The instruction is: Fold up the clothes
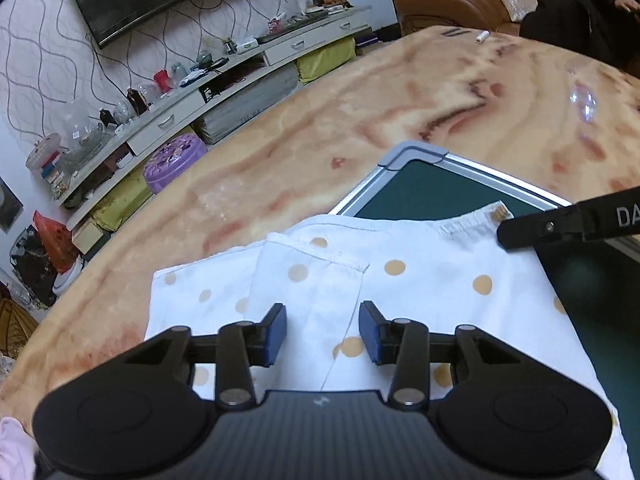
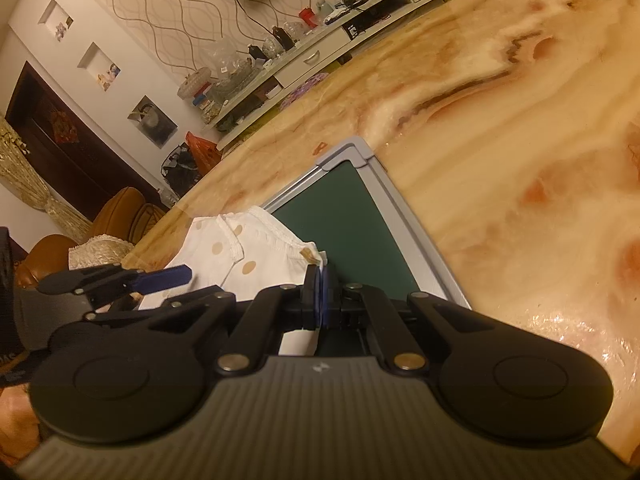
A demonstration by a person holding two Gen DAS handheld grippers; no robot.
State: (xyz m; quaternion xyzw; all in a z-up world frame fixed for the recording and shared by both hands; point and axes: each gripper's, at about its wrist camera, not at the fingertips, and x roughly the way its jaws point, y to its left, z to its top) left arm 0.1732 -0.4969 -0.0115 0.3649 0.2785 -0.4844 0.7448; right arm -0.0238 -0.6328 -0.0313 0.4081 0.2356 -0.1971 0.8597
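A white garment with orange dots (image 1: pixel 400 256) lies flat, partly on the marbled table (image 1: pixel 360 120) and partly on a green board with a silver frame (image 1: pixel 436 188). One folded flap with a stitched hem rests on top of it. My left gripper (image 1: pixel 323 332) hovers over that flap, blue pads apart, nothing pinched. My right gripper (image 2: pixel 321 296) is shut on the garment's elastic corner (image 2: pixel 310 258) by the small tan tag. Its black finger (image 1: pixel 560 226) reaches in from the right in the left wrist view. The left gripper's blue fingertip (image 2: pixel 170 277) shows over the cloth (image 2: pixel 224 256).
The table edge curves along the left, with a low TV stand (image 1: pixel 168 120) and a purple stool (image 1: pixel 176 160) beyond it. A small white object (image 1: pixel 482 36) lies at the table's far side. A person in dark clothes (image 1: pixel 580 12) sits by a brown sofa. Pink cloth (image 1: pixel 12 452) shows at lower left.
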